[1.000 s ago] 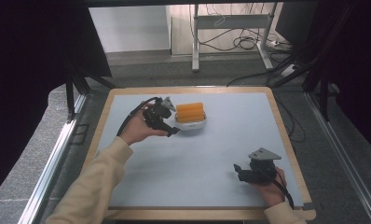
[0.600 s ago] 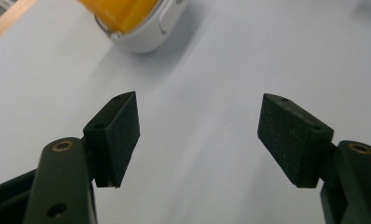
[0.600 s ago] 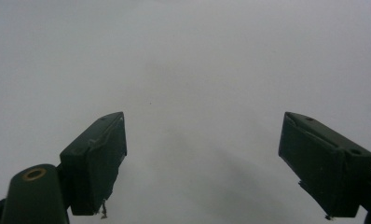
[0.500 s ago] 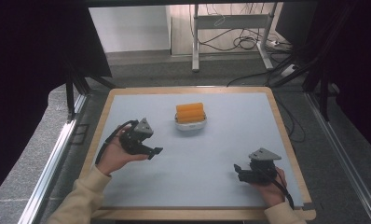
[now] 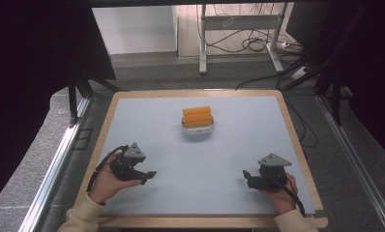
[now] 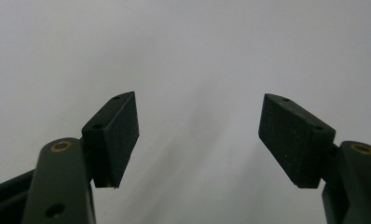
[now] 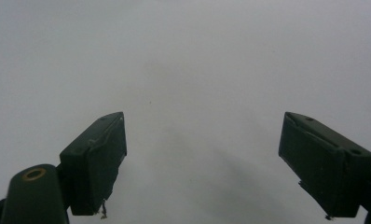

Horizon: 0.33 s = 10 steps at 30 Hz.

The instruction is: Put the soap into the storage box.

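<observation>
Two grippers sit low on my side of the table (image 5: 132, 108) in the high view: my left gripper (image 5: 143, 176) near the left edge, my right gripper (image 5: 246, 177) near the right edge. Well ahead, between them, a white dish (image 5: 198, 129) carries orange rolls (image 5: 197, 116) with their long axes running left to right. No writing is legible.

Left gripper view: my jaws stand wide apart, holding nothing, over bare tabletop (image 6: 197, 56).

Right gripper view: the jaws stand equally wide, empty.
</observation>
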{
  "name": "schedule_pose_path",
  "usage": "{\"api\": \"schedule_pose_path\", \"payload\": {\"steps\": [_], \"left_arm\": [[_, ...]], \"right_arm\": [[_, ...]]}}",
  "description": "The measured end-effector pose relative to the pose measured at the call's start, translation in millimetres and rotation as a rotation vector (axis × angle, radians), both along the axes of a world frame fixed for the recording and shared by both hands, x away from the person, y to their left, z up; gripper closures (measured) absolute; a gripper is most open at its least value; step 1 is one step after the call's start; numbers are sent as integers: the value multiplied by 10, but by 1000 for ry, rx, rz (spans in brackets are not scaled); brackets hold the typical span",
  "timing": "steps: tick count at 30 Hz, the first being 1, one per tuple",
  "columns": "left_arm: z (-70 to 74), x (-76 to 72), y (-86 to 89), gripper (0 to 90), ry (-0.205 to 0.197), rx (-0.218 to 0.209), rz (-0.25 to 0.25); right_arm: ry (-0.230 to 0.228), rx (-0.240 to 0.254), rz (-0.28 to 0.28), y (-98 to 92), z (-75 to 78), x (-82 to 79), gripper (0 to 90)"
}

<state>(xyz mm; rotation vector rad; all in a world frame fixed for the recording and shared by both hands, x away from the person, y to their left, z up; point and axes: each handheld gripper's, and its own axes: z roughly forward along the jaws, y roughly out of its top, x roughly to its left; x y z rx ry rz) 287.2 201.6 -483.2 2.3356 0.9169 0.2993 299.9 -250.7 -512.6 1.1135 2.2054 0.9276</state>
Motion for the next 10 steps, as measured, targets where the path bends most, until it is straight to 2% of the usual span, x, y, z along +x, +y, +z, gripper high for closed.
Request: {"api": "schedule_pose_path", "payload": {"steps": [3, 8, 10], "left_arm": [[-24, -5, 20, 281, 3, 0, 10], [-21, -3, 17, 277, -15, 8, 17], [-35, -8, 20, 274, -22, 11, 27]], "right_arm": [[-1, 0, 0, -4, 1, 5, 156], [-5, -1, -3, 3, 3, 2, 156], [-11, 14, -10, -13, 14, 4, 158]]}}
